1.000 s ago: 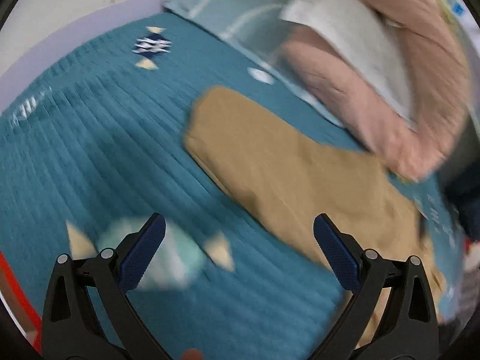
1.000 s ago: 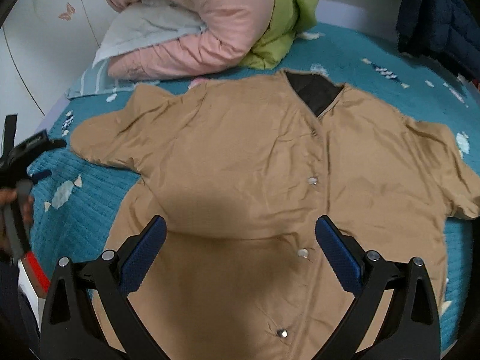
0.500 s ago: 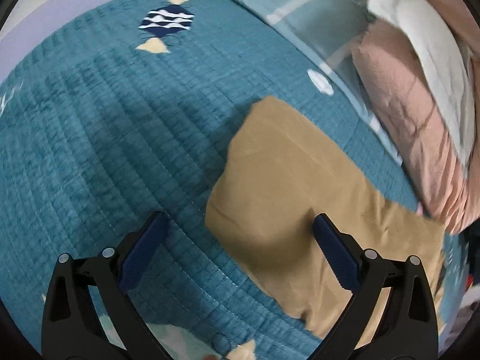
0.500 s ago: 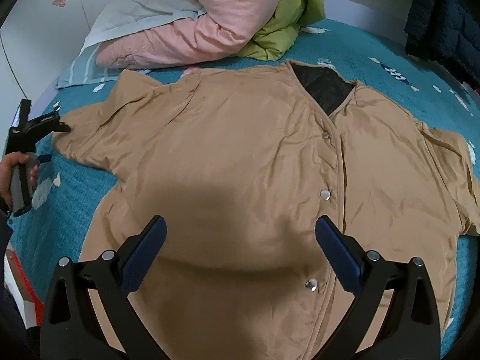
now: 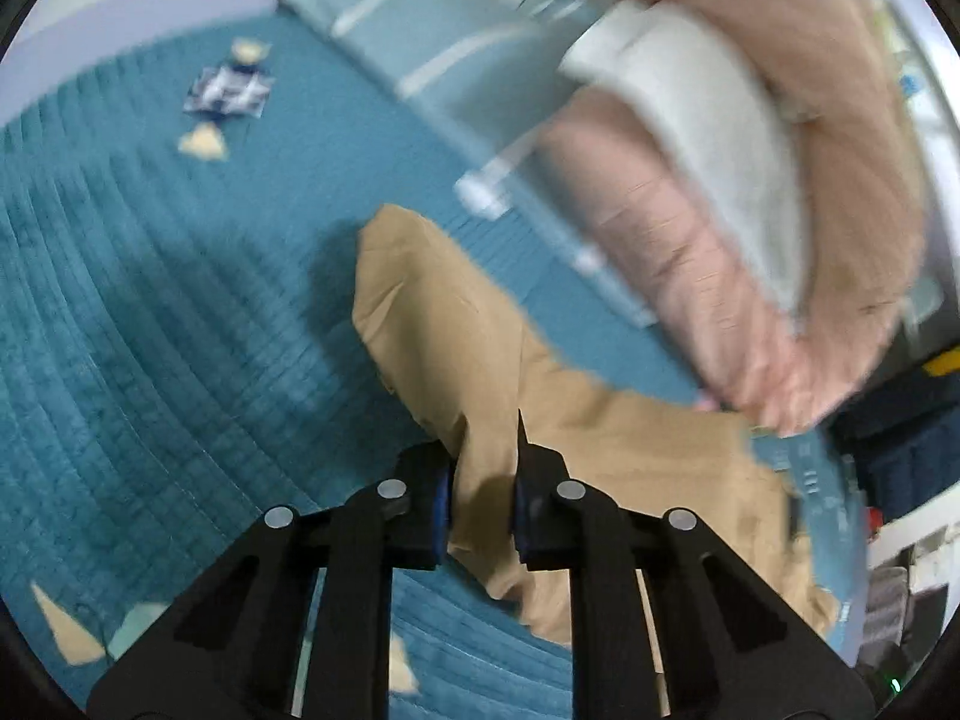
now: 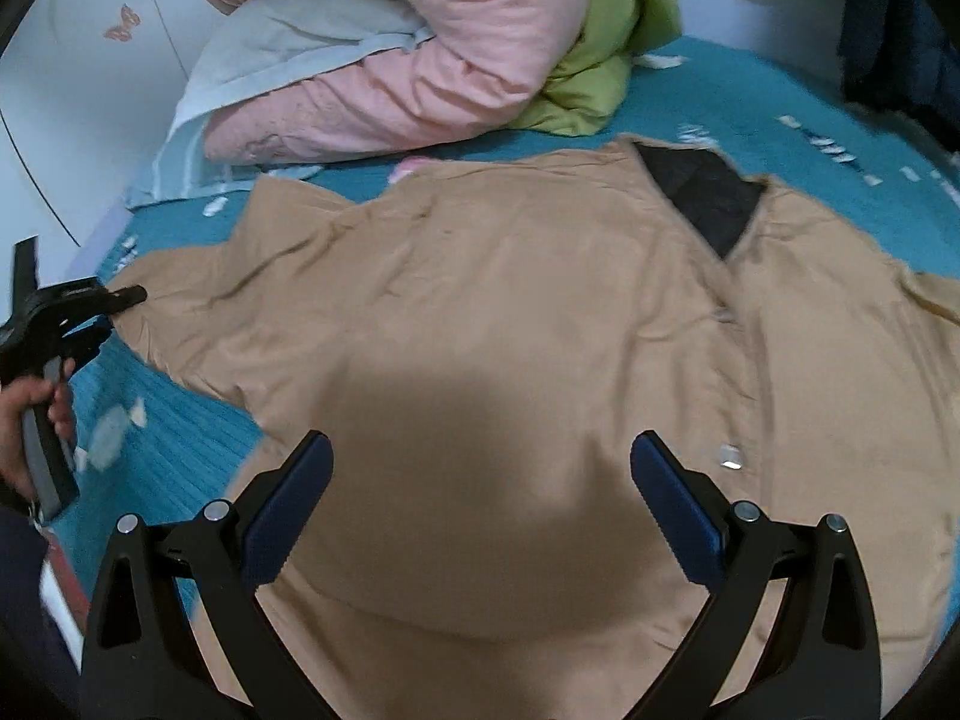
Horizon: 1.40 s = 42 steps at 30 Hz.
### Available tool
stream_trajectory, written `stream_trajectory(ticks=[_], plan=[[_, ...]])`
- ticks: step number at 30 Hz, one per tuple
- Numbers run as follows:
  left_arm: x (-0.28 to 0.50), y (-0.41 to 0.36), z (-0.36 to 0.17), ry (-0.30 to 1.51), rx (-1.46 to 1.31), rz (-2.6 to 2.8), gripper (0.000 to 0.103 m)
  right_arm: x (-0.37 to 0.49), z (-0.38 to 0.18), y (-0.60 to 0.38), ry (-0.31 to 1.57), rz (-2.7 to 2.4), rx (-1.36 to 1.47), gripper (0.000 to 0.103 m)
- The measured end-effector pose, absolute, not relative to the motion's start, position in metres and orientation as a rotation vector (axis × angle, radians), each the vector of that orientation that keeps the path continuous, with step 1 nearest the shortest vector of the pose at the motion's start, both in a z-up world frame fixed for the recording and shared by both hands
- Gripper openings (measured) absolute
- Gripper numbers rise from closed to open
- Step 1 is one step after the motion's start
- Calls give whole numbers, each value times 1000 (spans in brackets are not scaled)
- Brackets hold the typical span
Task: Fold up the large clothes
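Our left tongs (image 5: 478, 504), spread wide half a second earlier, had clamped the tan jacket's sleeve (image 5: 432, 324) on the teal bedspread (image 5: 150, 330); our right tongs (image 6: 477, 483) hovered spread over the jacket's front, so sleeve folding could begin.

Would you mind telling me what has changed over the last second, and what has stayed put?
The left gripper, open a second ago, has moved onto the tan jacket's sleeve and shut on it. The right gripper stays open above the tan jacket, which still lies spread on the teal bedspread; the pink coat is unmoved.
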State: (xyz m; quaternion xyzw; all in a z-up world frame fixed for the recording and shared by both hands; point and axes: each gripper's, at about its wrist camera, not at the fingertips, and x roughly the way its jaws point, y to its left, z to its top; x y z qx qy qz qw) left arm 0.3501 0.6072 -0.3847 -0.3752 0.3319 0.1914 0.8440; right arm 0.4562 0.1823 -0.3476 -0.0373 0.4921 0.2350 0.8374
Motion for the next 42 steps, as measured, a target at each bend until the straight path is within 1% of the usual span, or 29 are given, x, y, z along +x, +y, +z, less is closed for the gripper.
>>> stream_trajectory(ticks=[1, 2, 3, 4, 5, 6, 7, 8, 9, 11, 12, 15, 19, 21, 23, 24, 27, 32, 35, 39, 41, 42], plan=[[344, 603, -373, 672, -778, 390, 15, 459, -349, 187, 1046, 508, -69, 82], [338, 598, -361, 637, -764, 372, 15, 464, -351, 193, 1055, 525, -59, 67], [331, 592, -350, 605, -748, 360, 15, 467, -353, 200, 1065, 535, -56, 54], [324, 585, -336, 577, -722, 345, 15, 472, -356, 208, 1081, 555, -50, 48], [322, 579, -325, 554, -697, 334, 15, 476, -359, 216, 1100, 581, -32, 33], [317, 571, -312, 531, -669, 323, 15, 479, -361, 222, 1112, 602, -19, 27], [313, 566, -303, 515, -659, 307, 15, 481, -364, 232, 1131, 630, -11, 26], [315, 559, -293, 499, -648, 288, 15, 483, -367, 238, 1145, 648, -7, 21], [314, 555, -284, 484, -636, 278, 15, 485, -374, 249, 1174, 683, 12, 19], [321, 536, -264, 469, -596, 229, 15, 490, -386, 262, 1219, 679, 6, 18], [324, 529, -259, 468, -589, 211, 15, 495, -399, 268, 1260, 669, 17, 16], [343, 492, -243, 463, -541, 136, 15, 506, -409, 269, 1283, 667, 79, 14], [373, 435, -230, 461, -501, 20, 15, 506, -391, 237, 1275, 745, 210, 11], [388, 406, -228, 469, -492, -29, 15, 501, -375, 210, 1235, 743, 209, 12], [409, 368, -230, 494, -478, -89, 15, 496, -362, 174, 1193, 706, 196, 14], [419, 351, -233, 510, -474, -116, 15, 492, -353, 144, 1167, 665, 173, 14], [449, 292, -249, 560, -444, -183, 15, 483, -339, 72, 1100, 545, 101, 14], [503, 201, -303, 700, -407, -254, 15, 468, -328, -44, 1055, 321, 46, 14], [524, 162, -345, 821, -429, -256, 15, 461, -325, -94, 1044, 227, 35, 14], [540, 128, -385, 926, -360, -224, 16, 456, -321, -140, 1035, 143, 41, 15], [542, 117, -400, 972, -325, -208, 22, 457, -315, -156, 1024, 116, 68, 16], [543, 114, -407, 996, -320, -212, 32, 458, -314, -167, 1022, 100, 99, 19]])
